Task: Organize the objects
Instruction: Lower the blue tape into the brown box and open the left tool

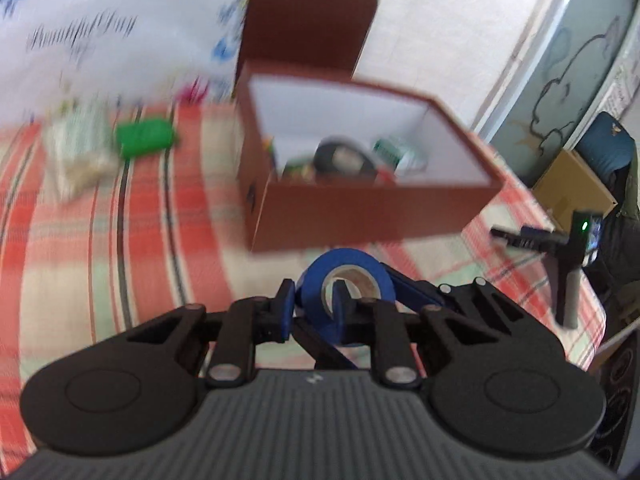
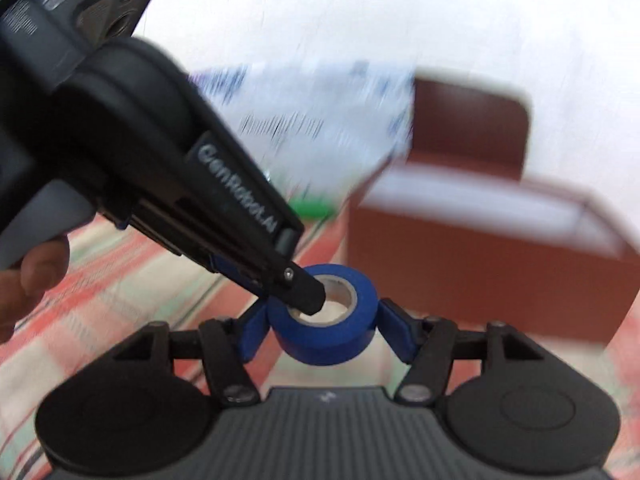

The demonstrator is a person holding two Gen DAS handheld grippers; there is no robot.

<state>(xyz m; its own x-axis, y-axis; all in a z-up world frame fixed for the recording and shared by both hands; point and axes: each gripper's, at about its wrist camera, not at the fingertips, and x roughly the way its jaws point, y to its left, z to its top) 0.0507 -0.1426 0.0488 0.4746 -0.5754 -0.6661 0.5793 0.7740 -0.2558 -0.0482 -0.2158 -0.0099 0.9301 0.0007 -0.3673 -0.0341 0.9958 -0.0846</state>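
Checked cloth (image 1: 100,240) in red, white and green covers the table, with a pale wall behind and a blurred white printed bag (image 1: 100,32) at the back. On it stands a brown box (image 1: 360,216), lid up, with a dark tape roll (image 1: 344,158) and other small items inside; a green object (image 1: 146,136) lies left of the box.

The blue tape roll (image 2: 328,320) sits just in front of the box. The left claw (image 1: 314,308) pinches its wall, one finger inside the core, one outside. The right claw (image 2: 320,330) stands narrowly parted, its blue pads (image 2: 394,330) pressing the roll's outer sides.
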